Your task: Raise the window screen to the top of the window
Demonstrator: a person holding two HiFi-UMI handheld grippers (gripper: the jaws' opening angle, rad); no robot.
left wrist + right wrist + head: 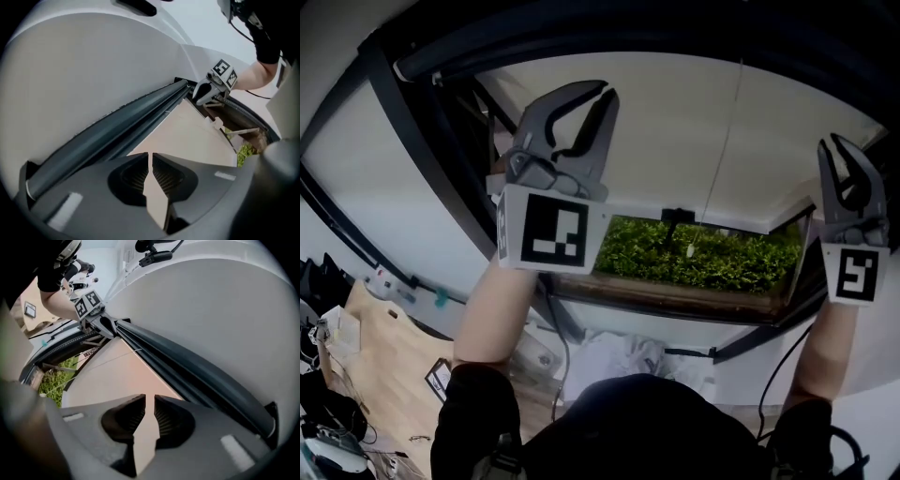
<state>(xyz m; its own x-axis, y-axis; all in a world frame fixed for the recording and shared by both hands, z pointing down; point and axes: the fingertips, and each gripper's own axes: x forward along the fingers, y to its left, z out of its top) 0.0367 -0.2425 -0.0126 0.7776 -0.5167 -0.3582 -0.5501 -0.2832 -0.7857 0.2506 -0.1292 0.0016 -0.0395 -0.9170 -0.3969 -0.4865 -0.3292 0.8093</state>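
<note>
The pale window screen [675, 122] covers the upper window, and its bottom bar [722, 220] hangs just above the green view outside. My left gripper [607, 91] is held up in front of the screen's left part, its jaws a hairline apart with nothing between them. In the left gripper view the left gripper [150, 155] points along the screen [187, 136] beside the dark top rail [117, 126]. My right gripper [837, 141] is up at the screen's right edge. Its jaws [149, 398] stand narrowly open and empty over the screen [117, 376].
A green hedge [703, 253] shows below the bar. A thin cord [727, 141] runs down the screen to a dark clip [678, 216]. The dark window frame [422, 141] slants down the left. A wooden table [384, 356] with clutter sits lower left.
</note>
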